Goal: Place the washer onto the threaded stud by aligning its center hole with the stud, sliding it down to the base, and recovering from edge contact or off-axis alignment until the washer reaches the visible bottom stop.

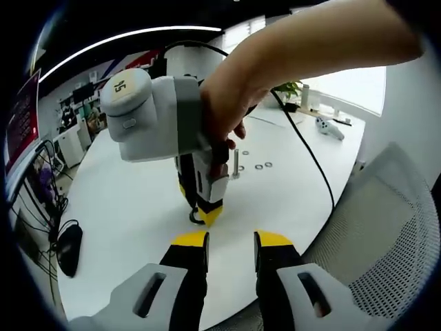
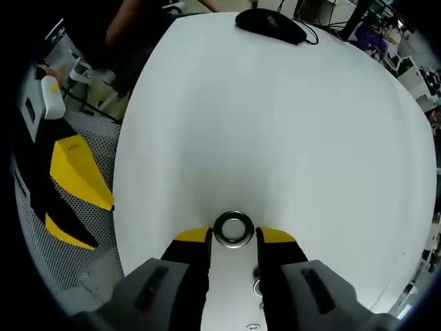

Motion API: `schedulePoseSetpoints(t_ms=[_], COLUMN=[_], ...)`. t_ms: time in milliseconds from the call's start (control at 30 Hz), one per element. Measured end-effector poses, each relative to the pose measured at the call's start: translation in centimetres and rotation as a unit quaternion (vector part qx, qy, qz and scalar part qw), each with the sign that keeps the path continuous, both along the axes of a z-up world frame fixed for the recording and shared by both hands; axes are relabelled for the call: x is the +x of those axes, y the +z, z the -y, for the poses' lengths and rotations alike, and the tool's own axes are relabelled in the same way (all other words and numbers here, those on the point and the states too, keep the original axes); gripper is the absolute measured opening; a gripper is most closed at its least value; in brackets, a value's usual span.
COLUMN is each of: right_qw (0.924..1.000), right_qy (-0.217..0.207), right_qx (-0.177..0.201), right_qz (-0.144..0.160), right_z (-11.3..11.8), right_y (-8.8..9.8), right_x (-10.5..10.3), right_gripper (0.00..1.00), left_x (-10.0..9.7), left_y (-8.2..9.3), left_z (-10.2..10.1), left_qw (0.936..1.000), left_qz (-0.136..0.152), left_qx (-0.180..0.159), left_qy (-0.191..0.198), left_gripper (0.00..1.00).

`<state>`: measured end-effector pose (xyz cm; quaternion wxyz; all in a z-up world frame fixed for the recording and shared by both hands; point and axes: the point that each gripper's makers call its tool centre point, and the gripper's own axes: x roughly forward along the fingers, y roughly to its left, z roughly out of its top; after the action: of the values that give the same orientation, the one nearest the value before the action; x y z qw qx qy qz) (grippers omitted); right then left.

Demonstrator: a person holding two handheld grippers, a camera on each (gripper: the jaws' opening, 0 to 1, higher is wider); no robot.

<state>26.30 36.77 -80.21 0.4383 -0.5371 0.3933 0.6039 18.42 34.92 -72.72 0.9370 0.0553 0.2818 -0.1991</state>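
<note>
The right gripper [image 2: 233, 238] clasps a washer [image 2: 233, 229] over the white bench [image 2: 275, 124]; at centre the stud [image 1: 236, 164] stands among spare washers [image 1: 262, 166]. The left gripper [image 1: 231, 241] hangs parted, empty.

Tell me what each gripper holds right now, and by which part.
The right gripper has a washer between its yellow fingertips, taken by its outer rim on opposite sides, flat above the white table. The left gripper is open and holds nothing.
</note>
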Motion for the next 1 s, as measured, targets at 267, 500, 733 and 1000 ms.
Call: schedulePoseSetpoints(t_ms=[267,500,733,1000], right_qw=[0.9999,0.9989,0.9973,0.9942], right_qy=[-0.002,-0.021,-0.040,-0.057], right_qx=[0.010,0.043,0.061,0.089], right_qz=[0.000,-0.004,-0.008,-0.021], right_z=[0.0,0.0,0.6,0.6], right_y=[0.0,0.2,0.7,3.9], right_x=[0.1,0.1,0.1,0.5], right_gripper=[0.24,0.23,0.23,0.23], left_x=[0.0,0.0,0.0,-0.2], left_y=[0.0,0.1,0.0,-0.2], left_z=[0.0,0.0,0.1,0.2], left_qw=[1.0000,1.0000,1.0000,0.9999], left_qz=[0.000,0.002,0.001,-0.006], left_qx=[0.001,0.000,0.001,0.003], left_qy=[0.000,-0.002,-0.006,-0.010], left_gripper=[0.24,0.24,0.23,0.23])
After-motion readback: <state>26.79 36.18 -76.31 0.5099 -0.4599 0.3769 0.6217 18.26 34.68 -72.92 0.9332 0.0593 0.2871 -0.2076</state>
